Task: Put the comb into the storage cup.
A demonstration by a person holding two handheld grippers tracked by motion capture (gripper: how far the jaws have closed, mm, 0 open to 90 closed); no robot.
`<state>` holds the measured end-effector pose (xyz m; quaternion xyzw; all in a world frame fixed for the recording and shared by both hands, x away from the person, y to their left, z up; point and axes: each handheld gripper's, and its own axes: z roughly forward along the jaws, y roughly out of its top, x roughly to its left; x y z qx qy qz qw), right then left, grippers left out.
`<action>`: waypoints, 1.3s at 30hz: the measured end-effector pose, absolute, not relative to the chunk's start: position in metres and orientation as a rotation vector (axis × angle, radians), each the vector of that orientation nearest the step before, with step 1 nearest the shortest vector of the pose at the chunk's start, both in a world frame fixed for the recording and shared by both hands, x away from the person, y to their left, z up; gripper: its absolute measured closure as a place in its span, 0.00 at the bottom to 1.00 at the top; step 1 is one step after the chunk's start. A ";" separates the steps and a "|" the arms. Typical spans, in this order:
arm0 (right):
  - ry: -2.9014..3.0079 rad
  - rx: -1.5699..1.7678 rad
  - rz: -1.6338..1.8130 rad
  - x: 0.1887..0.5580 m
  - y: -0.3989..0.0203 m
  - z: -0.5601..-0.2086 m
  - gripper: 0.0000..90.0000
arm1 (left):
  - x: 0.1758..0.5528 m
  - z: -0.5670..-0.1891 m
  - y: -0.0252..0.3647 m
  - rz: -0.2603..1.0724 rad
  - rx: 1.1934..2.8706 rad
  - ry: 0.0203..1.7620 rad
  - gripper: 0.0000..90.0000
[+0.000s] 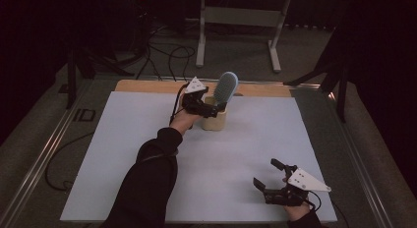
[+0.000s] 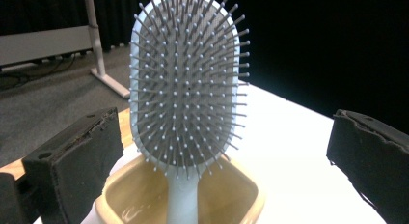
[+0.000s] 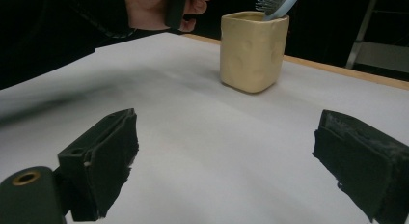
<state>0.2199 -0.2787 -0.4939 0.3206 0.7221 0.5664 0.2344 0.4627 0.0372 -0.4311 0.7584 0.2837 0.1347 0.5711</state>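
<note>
Hairbrush [image 2: 185, 89], oval, bristly, upright in squarish glazed cup [image 2: 241, 200].

A pale blue oval paddle hairbrush [image 1: 226, 88] stands handle-down in a squarish cream ceramic cup [image 1: 214, 119], which sits toward the far middle of the white sheet-covered surface [image 1: 147, 154]. The left gripper [image 1: 212, 110], reached across from the near side, is at the cup's left, its jaws spread to either side of the brush and touching neither. The right gripper [image 1: 269, 180] rests at the near right corner of the surface, well apart from the cup, jaws spread. Beyond the far edge, a white metal frame [image 1: 241, 21] stands on the floor, with black cables [image 1: 162, 58] to its left.
</note>
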 end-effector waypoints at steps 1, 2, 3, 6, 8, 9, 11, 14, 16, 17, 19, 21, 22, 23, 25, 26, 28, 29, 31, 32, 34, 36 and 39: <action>1.982 0.880 1.555 0.220 -0.279 -0.494 0.09 | 0.463 -0.431 0.038 0.314 1.785 0.668 0.00; 1.981 0.880 1.556 0.220 -0.279 -0.494 0.09 | 0.462 -0.430 0.039 0.310 1.786 0.664 0.00; 1.982 0.883 1.557 0.220 -0.279 -0.494 0.09 | 0.462 -0.429 0.040 0.303 1.788 0.665 0.00; 1.982 0.882 1.553 0.220 -0.278 -0.494 0.09 | 0.461 -0.428 0.042 0.284 1.803 0.658 0.00; 1.983 0.883 1.552 0.221 -0.278 -0.494 0.09 | 0.460 -0.426 0.043 0.272 1.812 0.647 0.00; 1.983 0.886 1.554 0.221 -0.278 -0.495 0.09 | 0.460 -0.425 0.044 0.273 1.814 0.646 0.00; 1.979 0.886 1.552 0.221 -0.279 -0.494 0.09 | 0.459 -0.423 0.046 0.260 1.818 0.637 0.00; 1.982 0.885 1.550 0.221 -0.278 -0.494 0.09 | 0.457 -0.420 0.048 0.253 1.823 0.628 0.00; 1.982 0.887 1.549 0.221 -0.278 -0.495 0.09 | 0.454 -0.418 0.050 0.246 1.831 0.619 0.00; 1.982 0.887 1.549 0.221 -0.279 -0.494 0.09 | 0.453 -0.417 0.051 0.245 1.840 0.617 0.00; 1.983 0.888 1.547 0.221 -0.279 -0.495 0.09 | 0.451 -0.415 0.054 0.238 1.841 0.610 0.00; 1.982 0.887 1.549 0.221 -0.278 -0.494 0.09 | 0.448 -0.413 0.057 0.241 1.847 0.603 0.00; 1.983 0.885 1.546 0.221 -0.278 -0.494 0.09 | 0.447 -0.412 0.059 0.238 1.850 0.602 0.00; 1.985 0.885 1.546 0.221 -0.278 -0.494 0.09 | 0.445 -0.411 0.061 0.247 1.852 0.598 0.00; 1.988 0.880 1.541 0.221 -0.277 -0.494 0.09 | 0.442 -0.409 0.066 0.241 1.844 0.593 0.00; 1.987 0.882 1.542 0.221 -0.277 -0.494 0.09 | 0.441 -0.408 0.069 0.241 1.843 0.594 0.00; 1.986 0.882 1.542 0.221 -0.277 -0.494 0.09 | 0.438 -0.408 0.074 0.247 1.852 0.590 0.00; 1.986 0.885 1.540 0.221 -0.277 -0.494 0.09 | 0.436 -0.408 0.076 0.248 1.852 0.592 0.00; 1.985 0.885 1.539 0.221 -0.278 -0.494 0.09 | 0.433 -0.408 0.081 0.249 1.856 0.588 0.00; 1.986 0.883 1.536 0.221 -0.278 -0.494 0.09 | 0.431 -0.408 0.084 0.249 1.857 0.588 0.00; 1.988 0.882 1.535 0.221 -0.277 -0.495 0.09 | 0.428 -0.408 0.089 0.251 1.856 0.589 0.00; 1.989 0.887 1.534 0.221 -0.277 -0.495 0.09 | 0.426 -0.408 0.093 0.252 1.856 0.588 0.00; 1.990 0.887 1.535 0.221 -0.276 -0.495 0.09 | 0.421 -0.408 0.098 0.250 1.861 0.584 0.00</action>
